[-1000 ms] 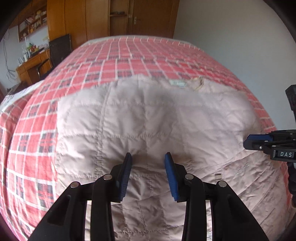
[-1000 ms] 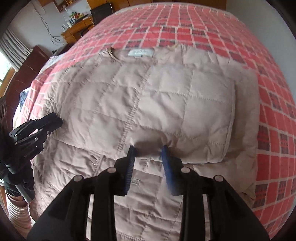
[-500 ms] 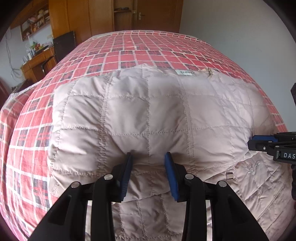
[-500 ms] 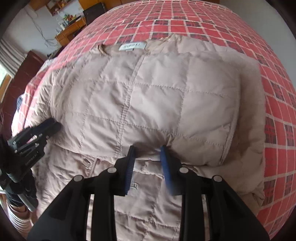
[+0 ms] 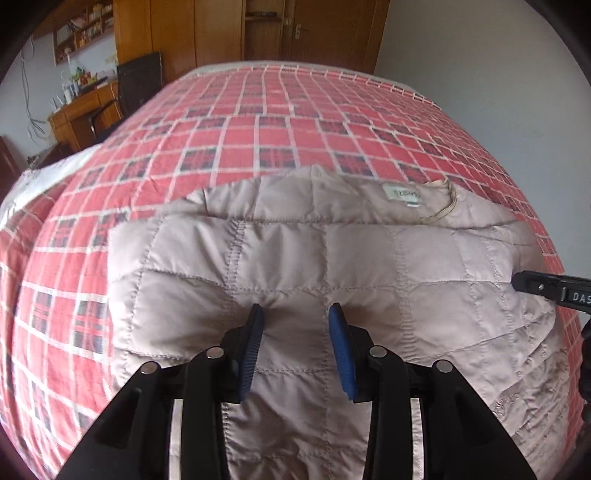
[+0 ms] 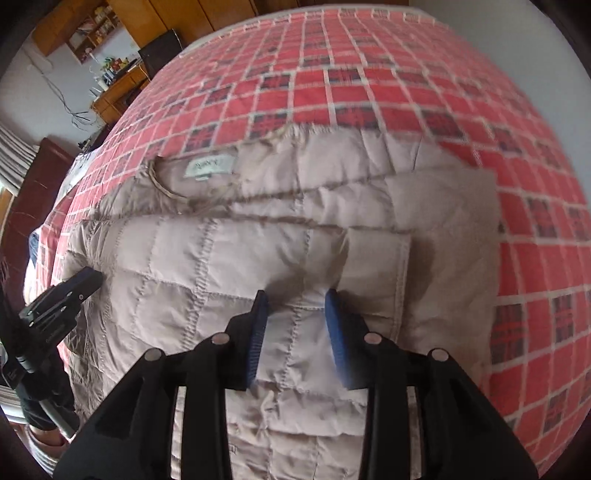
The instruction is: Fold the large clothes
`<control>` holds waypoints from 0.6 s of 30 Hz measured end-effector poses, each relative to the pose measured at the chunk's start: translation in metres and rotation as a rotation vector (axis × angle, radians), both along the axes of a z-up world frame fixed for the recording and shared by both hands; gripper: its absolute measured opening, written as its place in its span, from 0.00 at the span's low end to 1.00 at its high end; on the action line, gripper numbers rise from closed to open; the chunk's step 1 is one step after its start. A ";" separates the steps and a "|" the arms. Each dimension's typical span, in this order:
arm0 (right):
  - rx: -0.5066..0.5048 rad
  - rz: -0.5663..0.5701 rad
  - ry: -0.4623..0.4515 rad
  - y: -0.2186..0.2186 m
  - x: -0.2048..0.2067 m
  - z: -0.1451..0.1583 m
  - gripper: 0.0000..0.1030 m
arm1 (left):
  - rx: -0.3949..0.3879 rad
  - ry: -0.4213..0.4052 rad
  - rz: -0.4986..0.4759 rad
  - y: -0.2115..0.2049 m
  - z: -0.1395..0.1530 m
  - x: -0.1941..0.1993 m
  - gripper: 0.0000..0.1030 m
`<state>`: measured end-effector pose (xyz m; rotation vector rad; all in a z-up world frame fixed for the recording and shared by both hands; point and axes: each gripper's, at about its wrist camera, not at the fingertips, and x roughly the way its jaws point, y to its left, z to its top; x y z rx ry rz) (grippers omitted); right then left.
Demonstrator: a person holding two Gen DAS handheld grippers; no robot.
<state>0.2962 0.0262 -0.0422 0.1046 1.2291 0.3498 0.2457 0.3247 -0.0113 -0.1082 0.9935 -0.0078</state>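
— Bedroom, is it? What's along the far side?

— Wooden wardrobes (image 5: 207,33) against the far wall, a cluttered desk (image 5: 79,110) far left with a dark chair (image 5: 138,86) beside it, and a pale bare wall (image 5: 480,62) to the right. Nearly everything else is a bed under a red plaid bedspread (image 5: 277,122).

— And the garment?

— A beige quilted jacket (image 5: 295,251) lies on the near part of the bedspread, collar toward the far end, with a white neck label (image 5: 402,194) showing. A quilted layer is doubled over on top, its edge stopping just short of the collar.

— Start from the left. What are the tongs doing?

— The left gripper (image 5: 297,325) has its blue pads (image 5: 255,332) spread apart, jacket fabric bunched between them; they press down into the quilting on the left half. Whether they pinch it, I cannot tell.

— The other one?

— The right gripper (image 6: 297,314) is on the right half, near the folded layer's right edge. Its pads (image 6: 258,325) are likewise apart with fabric puckered between them. Each camera catches the other gripper's black tip resting against the jacket's side.
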 end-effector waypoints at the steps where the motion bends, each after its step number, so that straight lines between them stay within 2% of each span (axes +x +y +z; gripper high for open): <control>1: 0.013 -0.002 0.008 -0.002 0.001 -0.006 0.31 | -0.018 0.003 -0.002 0.003 -0.003 0.001 0.36; 5: 0.069 -0.018 0.022 -0.011 0.000 -0.007 0.31 | -0.035 0.003 -0.003 0.006 -0.005 -0.001 0.36; 8: 0.155 -0.001 0.000 -0.025 -0.017 0.017 0.36 | -0.061 0.006 0.015 0.011 0.010 -0.016 0.36; 9: 0.192 0.026 -0.030 -0.032 -0.030 0.030 0.40 | -0.077 -0.003 0.011 0.015 0.017 -0.026 0.36; 12: 0.199 0.067 -0.113 -0.055 -0.073 0.059 0.55 | -0.082 -0.034 -0.005 0.029 0.040 -0.067 0.43; 16: 0.175 0.112 -0.164 -0.088 -0.143 0.071 0.56 | -0.055 -0.051 -0.017 0.052 0.056 -0.133 0.53; 18: 0.163 0.125 -0.179 -0.103 -0.176 0.071 0.59 | -0.059 -0.048 -0.019 0.064 0.058 -0.170 0.59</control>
